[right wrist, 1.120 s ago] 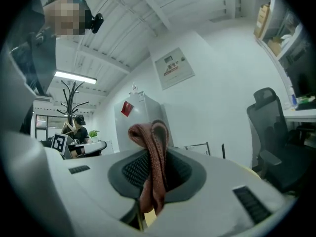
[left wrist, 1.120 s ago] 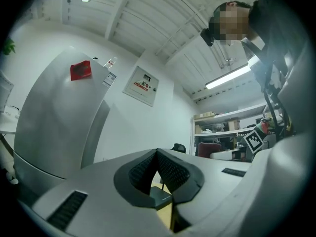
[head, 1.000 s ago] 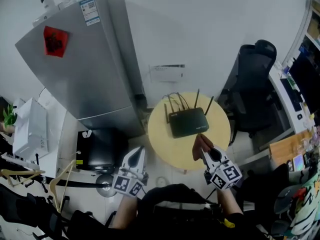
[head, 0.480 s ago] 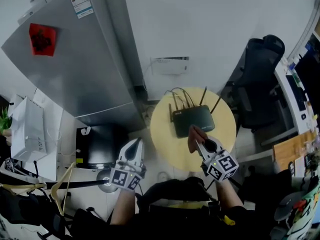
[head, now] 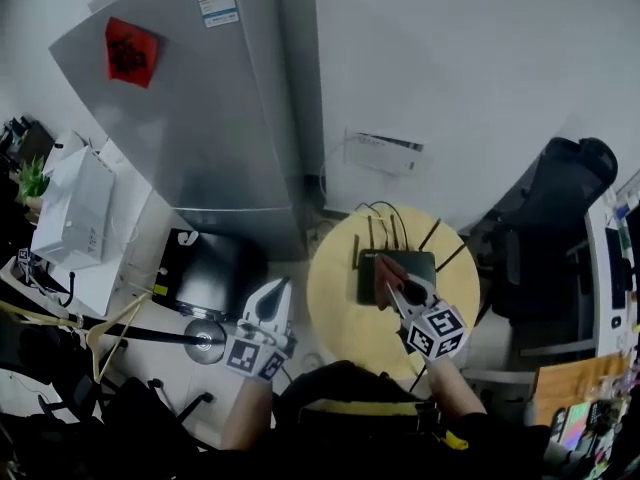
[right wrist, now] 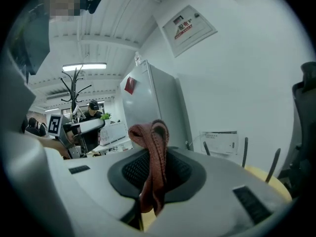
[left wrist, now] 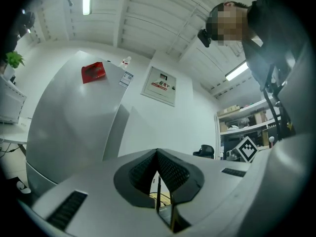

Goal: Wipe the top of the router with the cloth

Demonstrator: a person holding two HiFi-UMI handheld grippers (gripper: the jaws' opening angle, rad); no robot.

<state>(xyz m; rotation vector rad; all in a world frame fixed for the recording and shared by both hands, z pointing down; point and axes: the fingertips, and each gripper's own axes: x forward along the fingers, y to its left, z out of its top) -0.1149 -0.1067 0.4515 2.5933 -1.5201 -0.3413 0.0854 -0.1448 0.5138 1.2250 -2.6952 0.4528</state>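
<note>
On the round yellow table (head: 340, 313) lies the black router (head: 412, 266), its antennas toward the wall. Above its near left corner, the right gripper (head: 390, 290) has its jaws clamped on a folded reddish-brown cloth (head: 384, 276); whether cloth meets router is unclear. The left gripper (head: 276, 290), jaws together and empty, is off the table's left edge, apart from the router.
</note>
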